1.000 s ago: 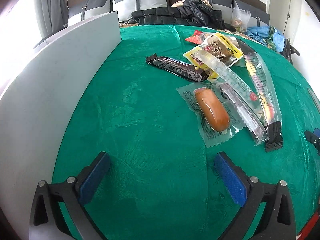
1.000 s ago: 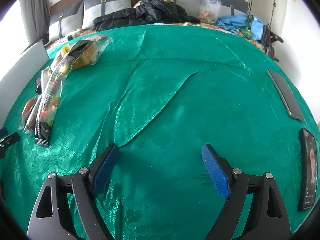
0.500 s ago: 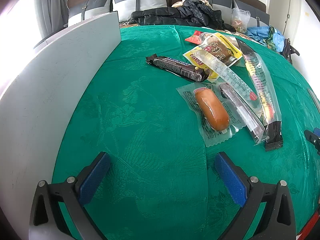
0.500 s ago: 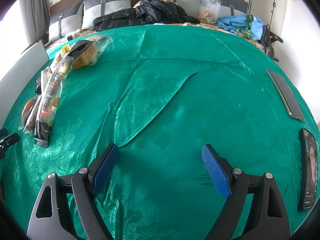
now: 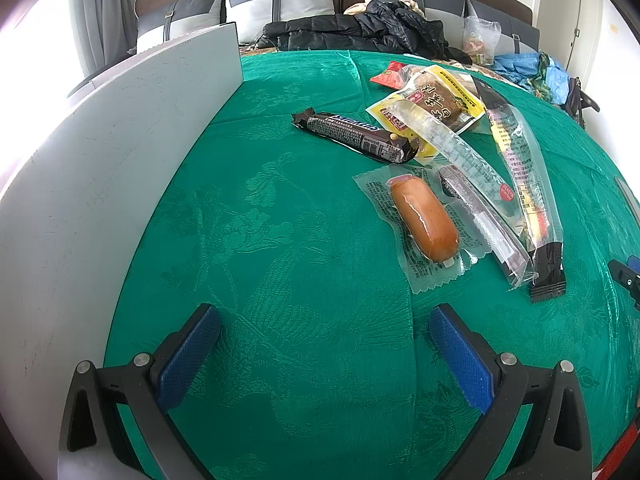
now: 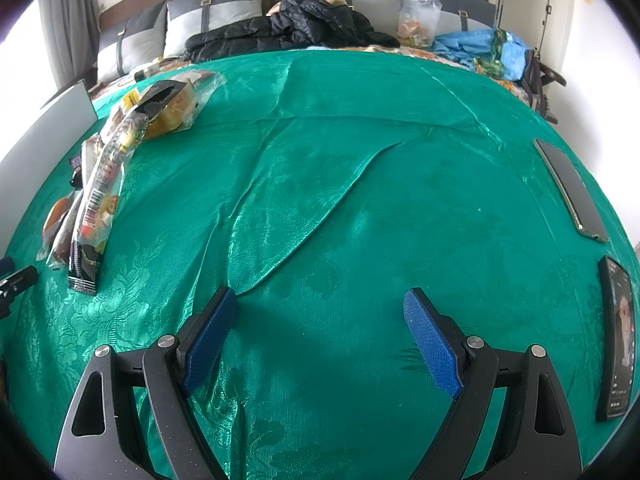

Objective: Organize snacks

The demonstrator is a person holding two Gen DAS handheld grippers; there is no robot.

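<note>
Hovering over a green patterned tablecloth (image 5: pixel 280 240), the left gripper (image 5: pixel 320 332) stands with its blue-padded jaws wide apart and nothing between them, just short of a cluster of snacks. Its camera alone shows them clearly: a sausage (image 5: pixel 424 224) sealed in a clear printed pouch, a dark chocolate bar (image 5: pixel 356 136) lying apart to the left, a yellow packet (image 5: pixel 436 108) holding a brown block, a small red packet (image 5: pixel 390 74) behind it, and long clear sleeves (image 5: pixel 516 160) overlapping one another. A flat white board (image 5: pixel 100 184) stands upright along the cloth's left edge. The right gripper (image 6: pixel 320 312), its jaws likewise spread and empty, looks across bare, creased cloth, with the snacks squeezed into a pile (image 6: pixel 100 184) at far left. Only this view shows two dark phones (image 6: pixel 572 188) lying flat at the right edge. Beyond the table, a black jacket (image 6: pixel 296 24) lies heaped on a grey-cushioned sofa (image 6: pixel 224 12).
</note>
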